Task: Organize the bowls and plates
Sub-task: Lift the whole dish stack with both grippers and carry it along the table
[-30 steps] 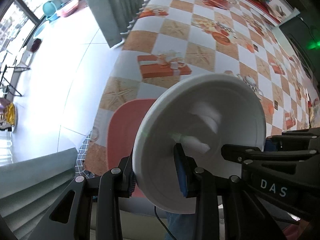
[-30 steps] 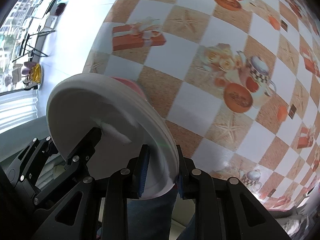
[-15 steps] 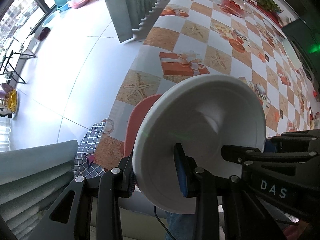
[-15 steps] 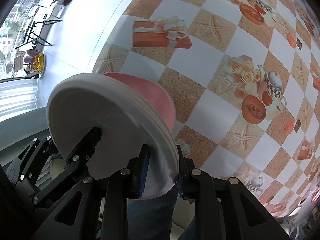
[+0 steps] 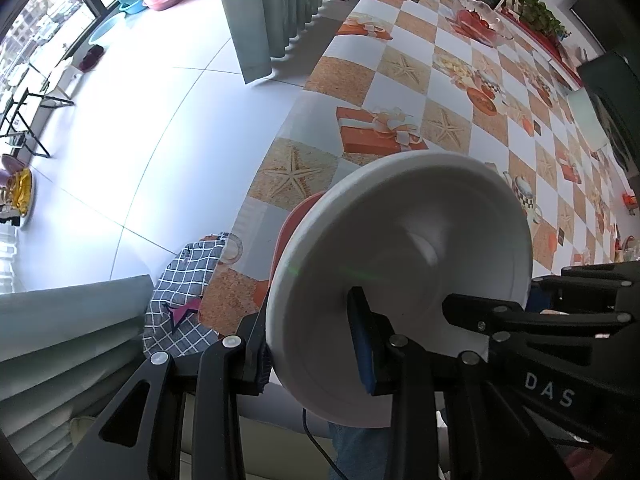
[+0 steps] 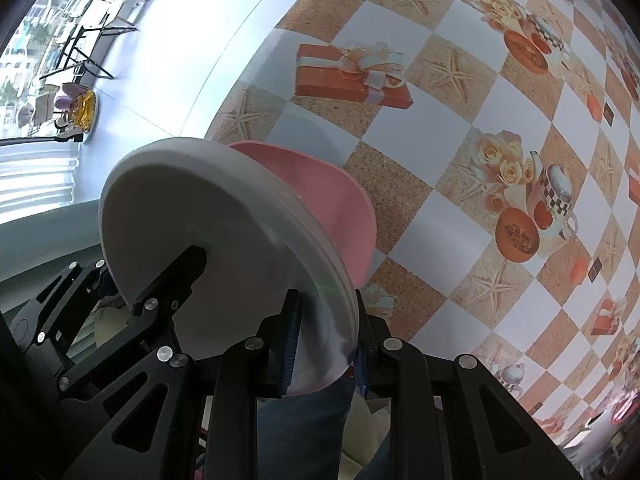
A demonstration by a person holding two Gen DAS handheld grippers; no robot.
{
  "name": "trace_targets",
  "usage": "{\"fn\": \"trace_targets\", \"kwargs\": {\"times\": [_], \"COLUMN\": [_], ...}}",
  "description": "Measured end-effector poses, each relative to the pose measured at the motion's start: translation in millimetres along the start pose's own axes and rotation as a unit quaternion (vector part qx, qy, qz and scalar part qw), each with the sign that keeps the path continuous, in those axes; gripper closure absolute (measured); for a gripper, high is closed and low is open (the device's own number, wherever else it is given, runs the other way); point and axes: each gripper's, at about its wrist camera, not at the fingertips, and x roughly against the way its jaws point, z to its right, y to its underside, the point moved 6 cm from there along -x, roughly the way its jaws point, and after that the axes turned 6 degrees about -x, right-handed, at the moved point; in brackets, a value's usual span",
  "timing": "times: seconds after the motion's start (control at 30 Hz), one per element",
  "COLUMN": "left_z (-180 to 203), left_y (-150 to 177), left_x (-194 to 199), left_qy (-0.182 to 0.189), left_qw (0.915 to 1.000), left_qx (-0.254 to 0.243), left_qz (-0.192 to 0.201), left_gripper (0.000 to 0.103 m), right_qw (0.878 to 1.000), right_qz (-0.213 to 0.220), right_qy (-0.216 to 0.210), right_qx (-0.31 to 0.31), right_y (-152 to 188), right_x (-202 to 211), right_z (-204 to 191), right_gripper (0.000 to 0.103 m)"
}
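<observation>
2 plates: a white plate [image 5: 400, 264] and a pink plate [image 6: 340, 208], stacked face to face and held on edge above the near edge of the bench [image 5: 452, 92].
White plate: glossy, round, shallow well, raised rim; it covers most of the pink one.
Pink plate: only a crescent shows past the white rim.
Left hand-held gripper [image 5: 316, 356]: jaws narrow, clamped on the stack's lower rim, 1 blue pad [image 5: 362, 344] inside the white well.
Right hand-held gripper [image 6: 324, 344]: jaws nearly together, pinching the same rim edge-on.
Bench: checked cloth with starfish, gift boxes, teapots.
</observation>
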Motion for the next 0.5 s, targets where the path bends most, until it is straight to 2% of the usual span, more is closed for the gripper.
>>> {"fn": "trace_targets", "kwargs": {"times": [0.5], "left_z": [0.2], "left_y": [9.8], "left_x": [-2.5], "left_qy": [0.001], "left_qw": [0.9999], "left_qx": [0.001], "left_qz": [-0.011], "left_gripper": [0.067], "right_qw": [1.0], "right_qz": [-0.013], "right_qy": [-0.003], "right_qx": [-0.005], "right_y": [2.3], "right_x": [-8.6], "right_z": [-0.5], "right_gripper": [0.077]}}
